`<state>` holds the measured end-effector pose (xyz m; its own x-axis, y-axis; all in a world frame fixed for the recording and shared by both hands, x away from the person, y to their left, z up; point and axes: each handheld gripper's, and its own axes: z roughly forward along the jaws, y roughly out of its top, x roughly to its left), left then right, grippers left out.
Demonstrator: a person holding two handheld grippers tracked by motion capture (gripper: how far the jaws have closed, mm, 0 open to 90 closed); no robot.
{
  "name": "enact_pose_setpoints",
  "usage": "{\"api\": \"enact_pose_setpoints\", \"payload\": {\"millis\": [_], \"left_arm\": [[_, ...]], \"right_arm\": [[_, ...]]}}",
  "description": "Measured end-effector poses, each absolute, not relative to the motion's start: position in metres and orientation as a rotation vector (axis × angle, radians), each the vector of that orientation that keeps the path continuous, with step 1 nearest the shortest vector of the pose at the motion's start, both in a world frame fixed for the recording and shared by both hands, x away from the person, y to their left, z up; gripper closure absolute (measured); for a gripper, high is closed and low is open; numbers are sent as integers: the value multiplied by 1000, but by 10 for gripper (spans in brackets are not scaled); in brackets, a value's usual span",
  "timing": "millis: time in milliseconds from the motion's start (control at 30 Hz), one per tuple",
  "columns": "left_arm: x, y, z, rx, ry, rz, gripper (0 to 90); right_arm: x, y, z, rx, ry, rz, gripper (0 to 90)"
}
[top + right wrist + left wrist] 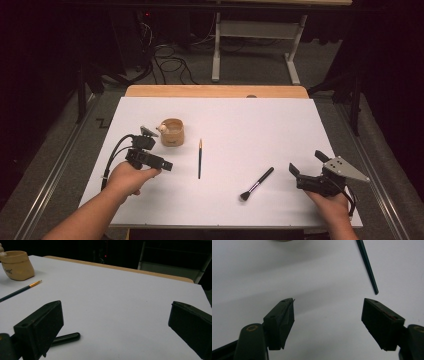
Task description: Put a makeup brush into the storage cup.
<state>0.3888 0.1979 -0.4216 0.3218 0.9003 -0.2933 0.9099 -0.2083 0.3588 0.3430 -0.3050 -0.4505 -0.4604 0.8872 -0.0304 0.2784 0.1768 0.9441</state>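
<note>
Paintbrush (200,159) lengthwise, bristles far-pointing.

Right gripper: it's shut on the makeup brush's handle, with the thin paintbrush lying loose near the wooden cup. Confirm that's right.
Not quite. The right gripper is open and holds nothing; the right gripper view shows its jaws wide apart, and the high view shows the makeup brush lying loose on the table. The thin paintbrush does lie loose near the wooden cup.
</note>
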Motion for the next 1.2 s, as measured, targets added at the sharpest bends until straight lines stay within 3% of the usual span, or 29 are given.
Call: {"api": "enact_pose_setpoints", "payload": {"millis": [533, 1200], "left_arm": [[395, 162, -428, 2197, 1542, -19, 249], [400, 127, -434, 2223, 1488, -33, 308]], "right_arm": [[343, -306, -450, 1104, 1843, 1301, 7], [344, -306, -451, 1103, 1850, 1314, 6]]}}
